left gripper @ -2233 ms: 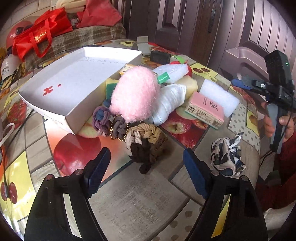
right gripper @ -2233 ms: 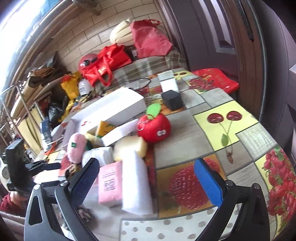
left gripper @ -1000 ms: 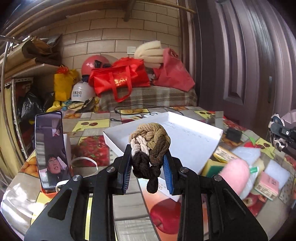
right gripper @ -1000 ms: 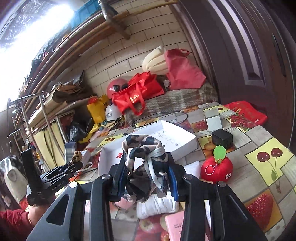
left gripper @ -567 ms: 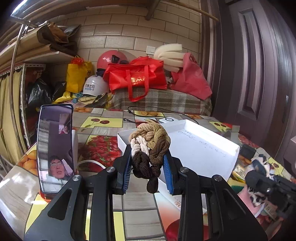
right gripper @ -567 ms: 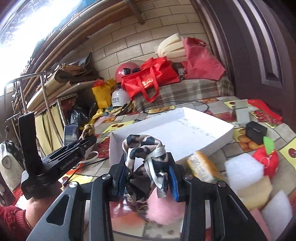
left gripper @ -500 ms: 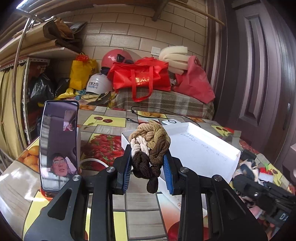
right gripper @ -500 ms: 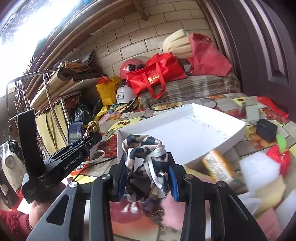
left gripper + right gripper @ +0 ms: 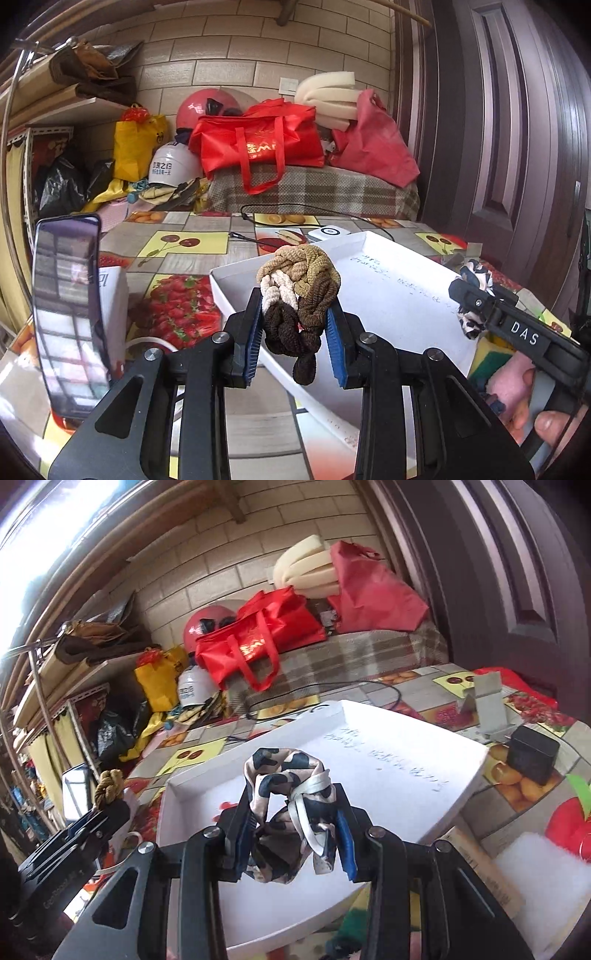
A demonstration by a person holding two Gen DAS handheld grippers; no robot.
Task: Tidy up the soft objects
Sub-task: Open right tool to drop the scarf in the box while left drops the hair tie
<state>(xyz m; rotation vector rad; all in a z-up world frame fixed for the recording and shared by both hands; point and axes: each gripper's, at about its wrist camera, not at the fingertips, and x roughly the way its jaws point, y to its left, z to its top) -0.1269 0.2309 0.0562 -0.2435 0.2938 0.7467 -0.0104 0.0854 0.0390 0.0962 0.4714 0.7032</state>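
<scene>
At the left, the left gripper (image 9: 295,343) is clenched on a braided scrunchie (image 9: 297,295) in tan, cream and dark brown, held up in front of the near corner of the white box (image 9: 399,295). It looks light and spongy: the pads sink into its middle while one dark loop dangles below, so a hold across the thick knot suits it best, not on a loose loop that could stretch and slip. To the right, the right gripper (image 9: 295,836) grasps a leopard-print scrunchie (image 9: 291,805) over the open box (image 9: 369,775). That satin cloth looks slick and thin, with a pale ribbon tail hanging free, so I judge it likelier to slide; pinching the bunched fabric is safer than the ribbon.
</scene>
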